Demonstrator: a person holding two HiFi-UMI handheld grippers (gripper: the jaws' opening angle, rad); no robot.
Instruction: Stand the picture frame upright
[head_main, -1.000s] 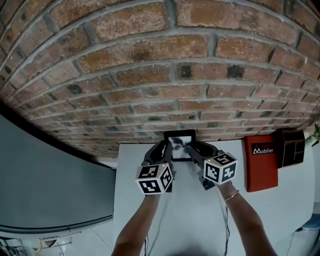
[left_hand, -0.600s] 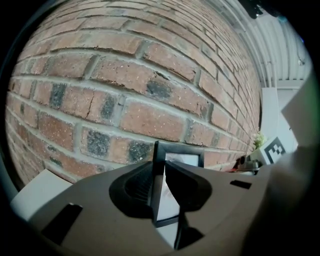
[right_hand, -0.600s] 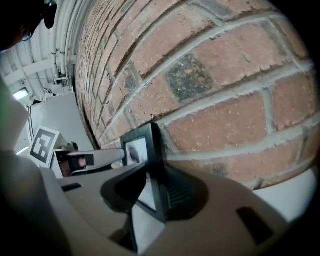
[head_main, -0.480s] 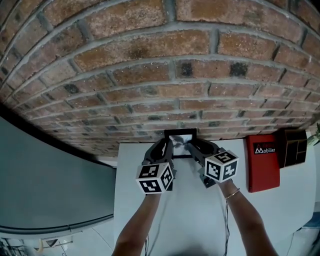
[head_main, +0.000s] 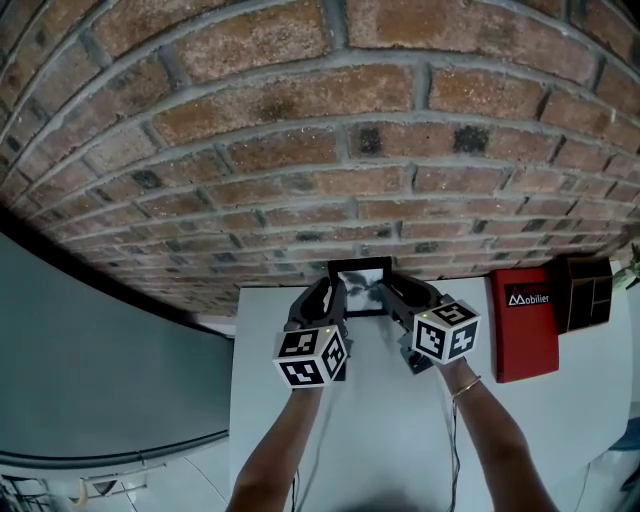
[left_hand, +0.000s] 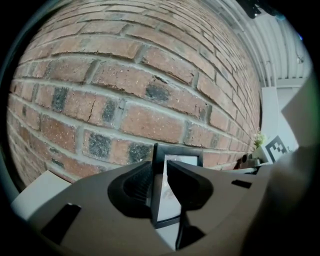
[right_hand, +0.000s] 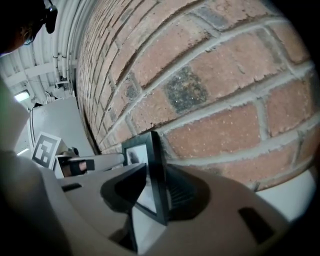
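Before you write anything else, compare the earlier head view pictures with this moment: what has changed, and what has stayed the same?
The left gripper has just been opening its tongs, with the left edge of the picture frame between them. Nothing else visibly moved. The frame stands upright against the brick wall as before, the right gripper straddles its right edge, and neither gripper has shifted place.

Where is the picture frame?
The picture frame stands at the table's far edge against the brick wall, centre in the head view, left of the red book, its sides between the left gripper's jaws, just opening, and the right gripper's.
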